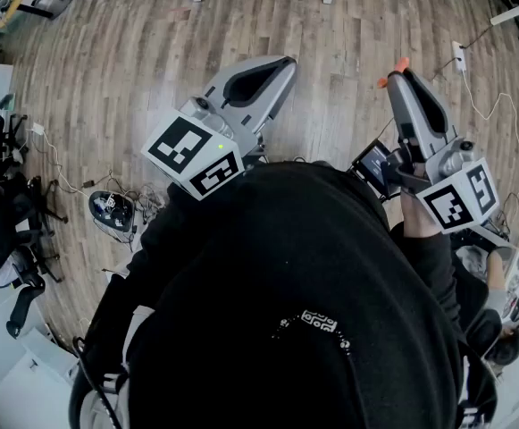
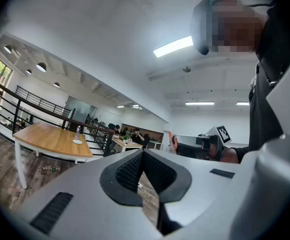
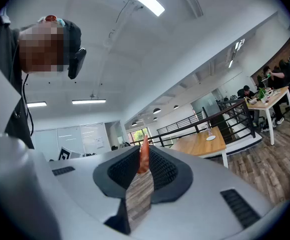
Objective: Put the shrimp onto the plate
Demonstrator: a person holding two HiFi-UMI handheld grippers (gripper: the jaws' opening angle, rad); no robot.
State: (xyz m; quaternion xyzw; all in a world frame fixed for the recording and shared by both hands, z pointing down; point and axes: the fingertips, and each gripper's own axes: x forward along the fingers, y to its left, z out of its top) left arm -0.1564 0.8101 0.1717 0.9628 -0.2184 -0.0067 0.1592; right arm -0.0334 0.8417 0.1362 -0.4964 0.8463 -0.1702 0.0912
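An orange shrimp (image 3: 144, 157) is pinched between the dark pads of my right gripper (image 3: 143, 160), which is shut on it and held level in the air. In the head view the shrimp (image 1: 399, 65) pokes out of the right gripper's (image 1: 397, 77) tip, above the wooden floor. My left gripper (image 1: 281, 65) is held level beside it, its jaws together with nothing between them (image 2: 144, 153). The left gripper view catches the right gripper (image 2: 204, 143) with the shrimp (image 2: 172, 140) at its tip. A small white plate (image 3: 210, 138) lies on a far wooden table (image 3: 199, 144).
The same wooden table (image 2: 52, 139) with the plate (image 2: 77, 141) and a bottle stands by a black railing (image 2: 40, 109). People sit at desks further off. Cables and a power strip (image 1: 458, 54) lie on the floor, with chairs (image 1: 4, 213) at the left.
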